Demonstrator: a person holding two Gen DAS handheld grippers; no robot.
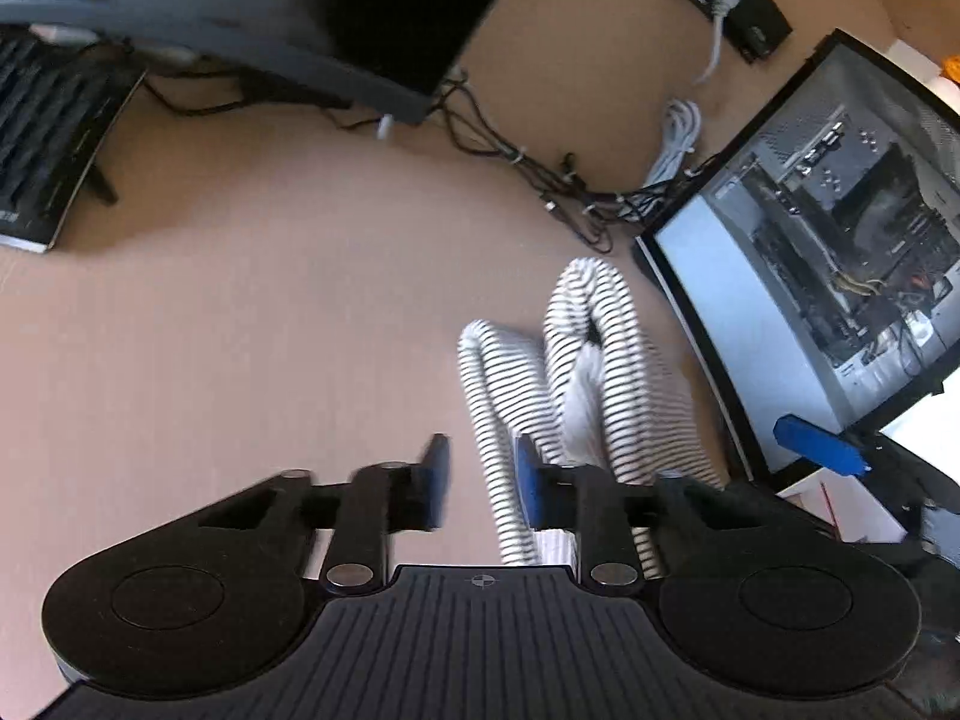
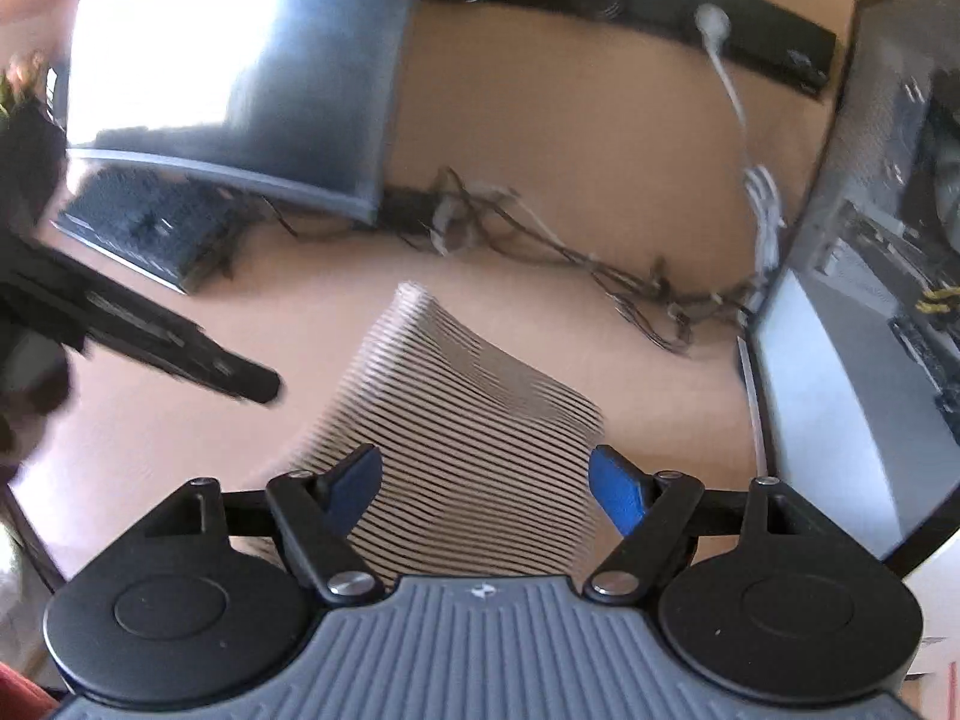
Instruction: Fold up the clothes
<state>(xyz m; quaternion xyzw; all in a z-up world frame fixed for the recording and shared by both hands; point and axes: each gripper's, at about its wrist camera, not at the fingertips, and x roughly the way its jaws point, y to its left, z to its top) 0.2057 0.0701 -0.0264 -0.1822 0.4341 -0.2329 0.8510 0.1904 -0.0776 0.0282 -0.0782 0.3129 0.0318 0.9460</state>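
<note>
- Left gripper (image 1: 480,480): jaws apart with a moderate gap, blue pads (image 1: 435,483) blurred; a fold of the striped garment (image 1: 606,372) passes between and past the right-hand pad, but no clamping is evident.
- Right gripper (image 2: 486,489): jaws spread wide, blue pads (image 2: 615,492) standing either side of the striped garment (image 2: 456,450) without pinching it.
- Striped garment: white cloth with fine dark stripes, lying bunched on the tan table top (image 1: 240,330). In the left wrist view it shows as rolled, looping folds at right of centre, near the computer case. In the right wrist view it shows as a raised, tented mass directly ahead of the gripper.
- Left gripper as seen from the right wrist view (image 2: 180,354): a black finger reaching in from the left, its tip just short of the garment.
- Monitor (image 2: 240,72): at far left, screen dark with glare.
- Keyboard (image 2: 150,228): black, propped beneath the monitor.
- Cables (image 2: 570,258): a tangle along the far edge of the table.
- Computer case (image 1: 840,252): at right, side panel transparent, internals visible.
- Power strip (image 2: 630,0): black, on the far wall, with a white plug (image 2: 713,21) inserted.
</note>
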